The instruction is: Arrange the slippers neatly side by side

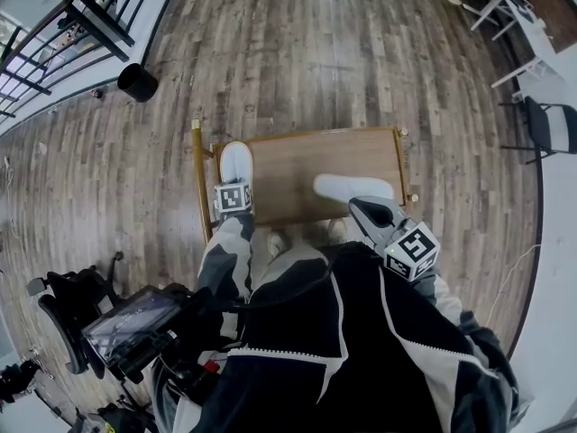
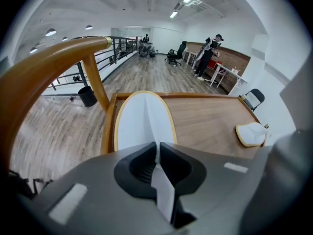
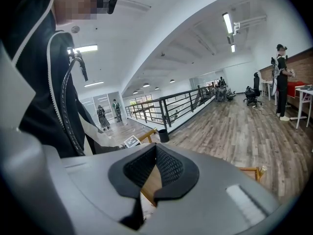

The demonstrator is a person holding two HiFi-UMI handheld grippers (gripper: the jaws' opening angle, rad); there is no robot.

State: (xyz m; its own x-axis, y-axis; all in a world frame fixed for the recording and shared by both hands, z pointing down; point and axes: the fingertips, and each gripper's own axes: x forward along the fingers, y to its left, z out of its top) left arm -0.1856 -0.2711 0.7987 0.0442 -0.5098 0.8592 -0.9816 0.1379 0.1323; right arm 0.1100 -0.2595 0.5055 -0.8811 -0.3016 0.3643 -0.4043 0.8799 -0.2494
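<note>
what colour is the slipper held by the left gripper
White slipper with a tan rim; best in the left gripper view.

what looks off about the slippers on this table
The two slippers are not paired. The left slipper points lengthwise at the table's left edge, its upper pinched by the left gripper. The right slipper lies crosswise near the right edge, well apart from it.

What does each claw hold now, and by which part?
Left claw pinches a white slipper by its thin fabric, at the near end. Right claw: shut, empty.
</note>
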